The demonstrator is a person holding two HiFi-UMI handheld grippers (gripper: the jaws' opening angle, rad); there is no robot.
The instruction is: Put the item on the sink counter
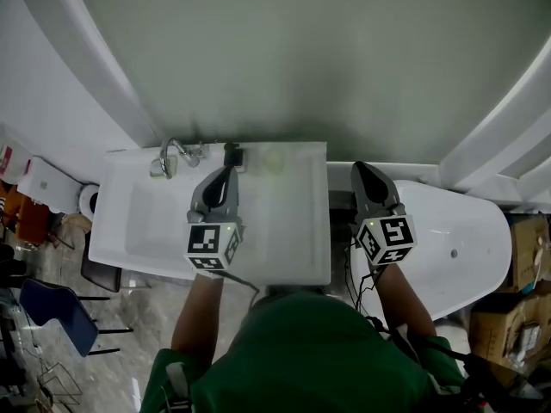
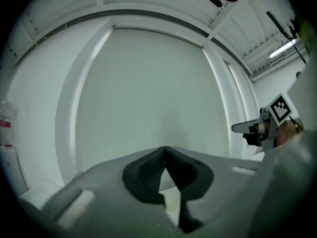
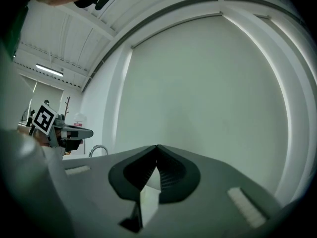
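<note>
Nearest the camera, the person's green top [image 1: 297, 351] fills the bottom edge, and both forearms reach forward to the marker cubes [image 1: 213, 246]. The left gripper [image 1: 229, 175] hangs over the sink with its ribbed dark pads pressed fully together and nothing between them. The right gripper [image 1: 365, 174], over the gap beside the smooth white bathtub [image 1: 469, 239], is likewise fully closed and empty.

Beyond them, the glossy white sink counter [image 1: 297, 231] wraps a rectangular basin [image 1: 151, 222]. On its rear ledge stand a curved chrome faucet [image 1: 175, 151] and a small dark piece [image 1: 232, 155] just ahead of the left gripper's tip. A pale roundish thing [image 1: 274, 159] lies just to the right.

The pale thing is probably the task's item, already resting on the counter, though it is too faint to be sure. It looks small, low and light, possibly slick. A pinch across its sides from above would likely suit it.

A plain matte wall [image 1: 284, 50] rises behind.
</note>
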